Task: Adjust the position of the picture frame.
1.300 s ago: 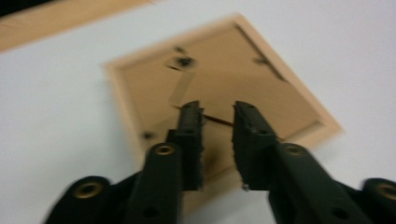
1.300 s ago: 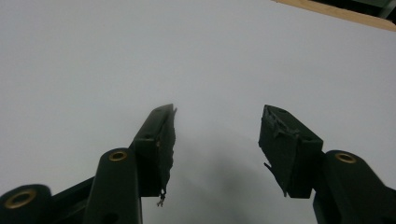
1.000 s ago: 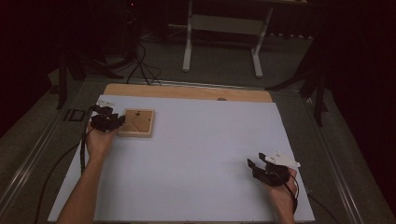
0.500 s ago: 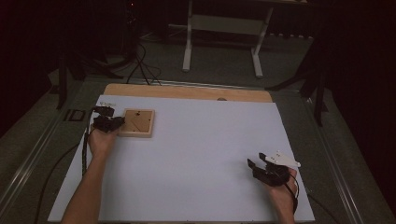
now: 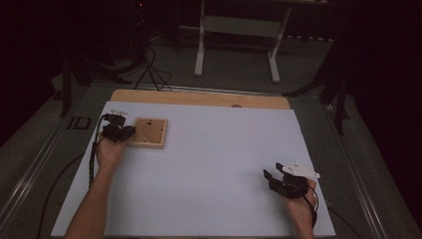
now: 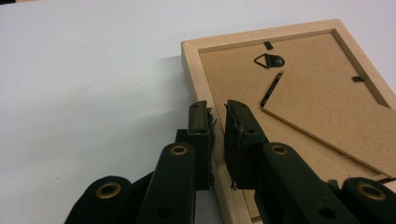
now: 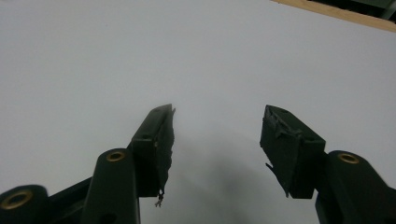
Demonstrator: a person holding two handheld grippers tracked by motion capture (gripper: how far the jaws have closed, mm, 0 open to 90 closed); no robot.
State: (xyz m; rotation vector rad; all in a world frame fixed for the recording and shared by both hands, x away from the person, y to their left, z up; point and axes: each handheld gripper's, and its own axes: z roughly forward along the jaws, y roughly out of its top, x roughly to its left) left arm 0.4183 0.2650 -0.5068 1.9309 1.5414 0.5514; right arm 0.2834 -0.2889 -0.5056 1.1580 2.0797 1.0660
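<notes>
Two grippers were at work over the white tabletop (image 5: 209, 164), well apart from one another. The left gripper (image 6: 217, 122) sat at the far left part of the sheet, its jaws straddling the near-left rail of a wooden picture frame (image 5: 148, 132) that lay face down, its brown backing board (image 6: 317, 88) up. Those jaws had just been closing and now pinched the pale wood rail between them, one pad on the outer side and the other on the backing side. In the left gripper view a small triangular hanger (image 6: 268, 60) sat near the frame's far rail, and a loose-looking stand panel (image 6: 341, 121) lay across the backing to the right of the jaws. The frame rested flat, near the tabletop's left edge and close to the strip of bare wood (image 5: 199, 97) along the far side. The right gripper (image 5: 274, 171) hovered near the near-right corner, its jaws spread wide with nothing between them, plain white surface ahead. Between the two hands the sheet stretched broad and bare, leaving ample room toward the middle and right.
</notes>
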